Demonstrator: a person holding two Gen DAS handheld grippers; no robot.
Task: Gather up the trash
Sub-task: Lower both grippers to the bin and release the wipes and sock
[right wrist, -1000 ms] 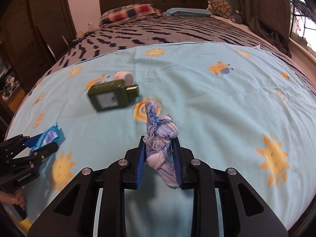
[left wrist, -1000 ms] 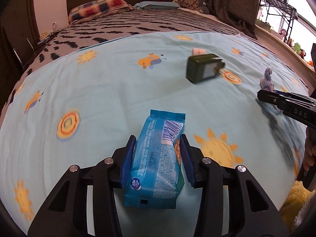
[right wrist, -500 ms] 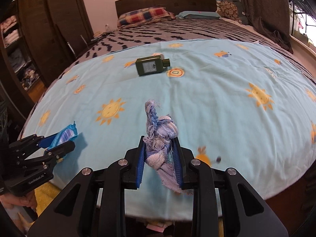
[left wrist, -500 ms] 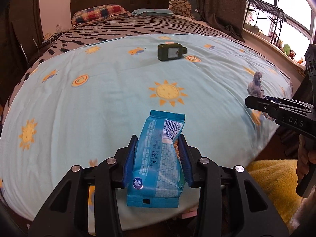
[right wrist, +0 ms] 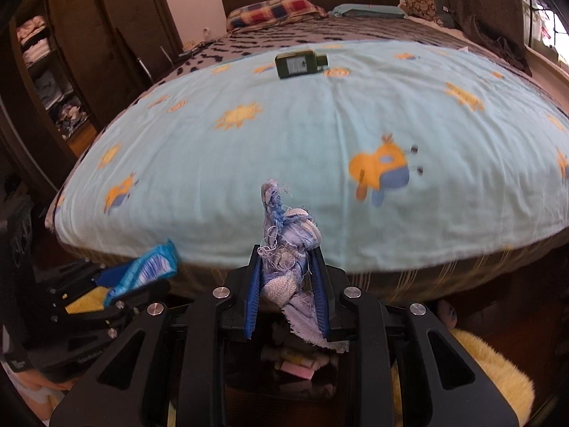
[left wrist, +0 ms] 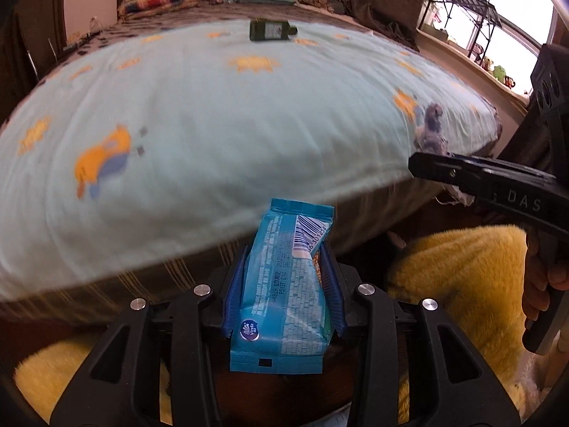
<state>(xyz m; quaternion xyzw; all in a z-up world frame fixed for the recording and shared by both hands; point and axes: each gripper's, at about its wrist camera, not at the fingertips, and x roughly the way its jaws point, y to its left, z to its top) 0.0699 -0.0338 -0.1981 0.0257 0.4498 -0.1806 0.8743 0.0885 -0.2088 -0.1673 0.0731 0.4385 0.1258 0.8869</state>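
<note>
Grip check: my left gripper pinches a blue plastic tissue packet, its jaws having just been closing on it; my right gripper is clamped on a frayed blue-and-white rag scrap. Both hang over a fluffy yellow rug at the bed's foot. Beyond, a dark green rectangular bottle lies flat on the pale blue sun-print sheet

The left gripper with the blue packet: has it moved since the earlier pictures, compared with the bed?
Yes. The left gripper, shut on the blue packet, has drawn back off the bed: earlier the packet hung over the sheet, now below its near edge.
</note>
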